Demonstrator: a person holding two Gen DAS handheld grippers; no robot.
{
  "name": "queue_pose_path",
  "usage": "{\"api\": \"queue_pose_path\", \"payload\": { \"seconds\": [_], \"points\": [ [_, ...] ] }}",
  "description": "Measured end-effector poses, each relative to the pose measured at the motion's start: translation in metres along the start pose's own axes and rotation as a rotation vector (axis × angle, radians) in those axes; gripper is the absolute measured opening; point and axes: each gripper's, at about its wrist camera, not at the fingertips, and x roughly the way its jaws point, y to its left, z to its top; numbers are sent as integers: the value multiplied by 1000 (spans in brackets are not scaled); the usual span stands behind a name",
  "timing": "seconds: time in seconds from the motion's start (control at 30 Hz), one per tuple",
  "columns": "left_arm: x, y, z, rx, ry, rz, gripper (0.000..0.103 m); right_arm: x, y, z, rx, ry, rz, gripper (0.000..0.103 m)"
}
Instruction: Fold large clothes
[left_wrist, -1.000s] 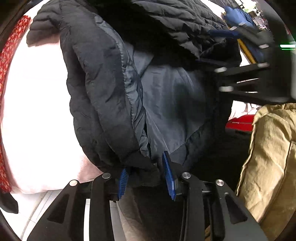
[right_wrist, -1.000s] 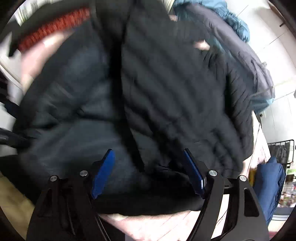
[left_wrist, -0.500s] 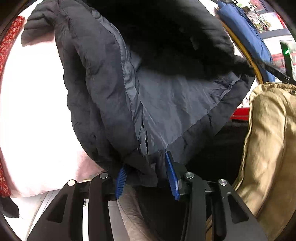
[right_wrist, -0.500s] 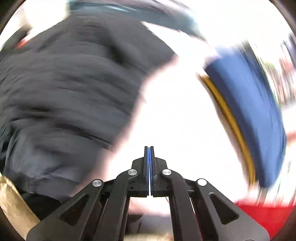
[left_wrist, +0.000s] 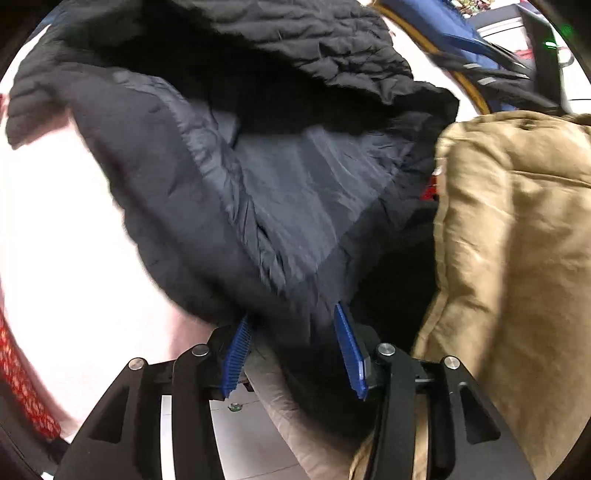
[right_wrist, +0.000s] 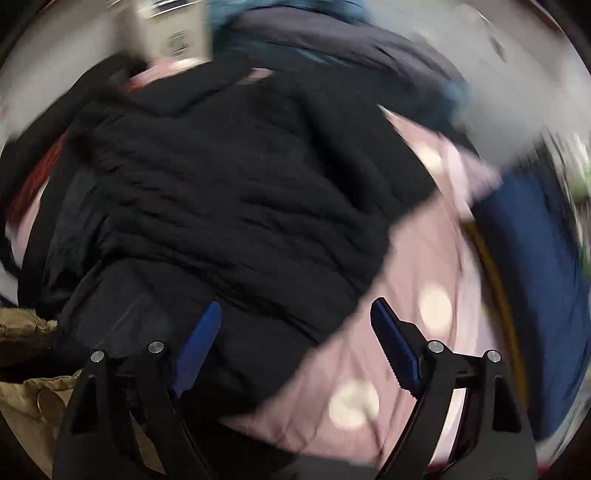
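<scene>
Where its hem turns up, black quilted jacket (left_wrist: 177, 206), grey-lined

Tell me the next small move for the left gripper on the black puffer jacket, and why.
Probably let the left gripper finish opening and back off the hem. Its jaws are opening with the black puffer jacket bunched between them, while the right gripper hovers empty, jaws opening, above the jacket on the pink spotted sheet.

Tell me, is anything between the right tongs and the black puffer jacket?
Nothing visible does. The right tongs hang over the black puffer jacket, their jaws opening, with only jacket and pink dotted sheet in the gap. The left tongs, also opening, have the jacket's hem between them.
</scene>
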Motion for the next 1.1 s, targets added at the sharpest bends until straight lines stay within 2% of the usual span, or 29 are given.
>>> {"api": "queue_pose_path", "payload": {
  "seconds": [0.03,0.1,0.13,0.27,0.3,0.33,0.37,0.43,0.53,0.6,0.63,0.77,0.8,0.83,0.9,0.97,1.0,1.03,1.07,1.1],
  "points": [
    [-9,5,-8,-10,-8,-14,49,11,18,8,-77,16,32,83],
    [-24,13,-22,-31,-23,-26,54,27,47,10,-204,21,16,82],
    [-35,19,-31,-45,-42,-8,55,33,65,8,-279,19,-21,82],
    [-56,48,-38,-163,-101,63,56,62,85,-7,-459,-22,-182,81],
    [-59,55,-36,-187,-119,77,56,65,83,-9,-471,-40,-243,74],
    [-61,61,-30,-208,-140,94,56,63,79,-10,-464,-41,-273,46],
    [-63,65,-25,-216,-155,103,56,63,66,-9,-419,-37,-285,24],
    [-62,67,-9,-225,-200,118,56,45,28,-8,-252,-40,-255,11],
    [-73,76,14,-225,-282,105,56,7,-34,-24,3,-24,-245,8],
    [-82,79,28,-219,-335,95,56,-19,-78,-54,158,11,-260,7],
    [-86,81,36,-220,-355,91,56,-20,-97,-72,224,37,-255,7],
    [-82,73,84,-167,-414,60,56,-19,-167,-153,557,260,-238,7],
    [-78,69,97,-144,-413,52,56,-9,-175,-173,641,301,-199,7],
    [-72,64,105,-124,-410,36,56,-2,-184,-192,738,358,-121,7],
    [-57,45,132,-78,-382,-11,56,7,-189,-206,849,422,-24,10],
    [-25,13,154,18,-316,-48,56,12,-188,-208,879,456,-2,28],
    [-8,-7,162,80,-279,-34,56,13,-186,-204,922,478,14,34],
    [4,-20,165,127,-248,-26,56,10,-186,-201,909,480,1,49],
    [24,-40,169,189,-197,-17,56,9,-184,-197,854,497,-41,69],
    [37,-52,168,224,-165,-7,57,0,-178,-202,774,532,-95,76]
  ]
}}
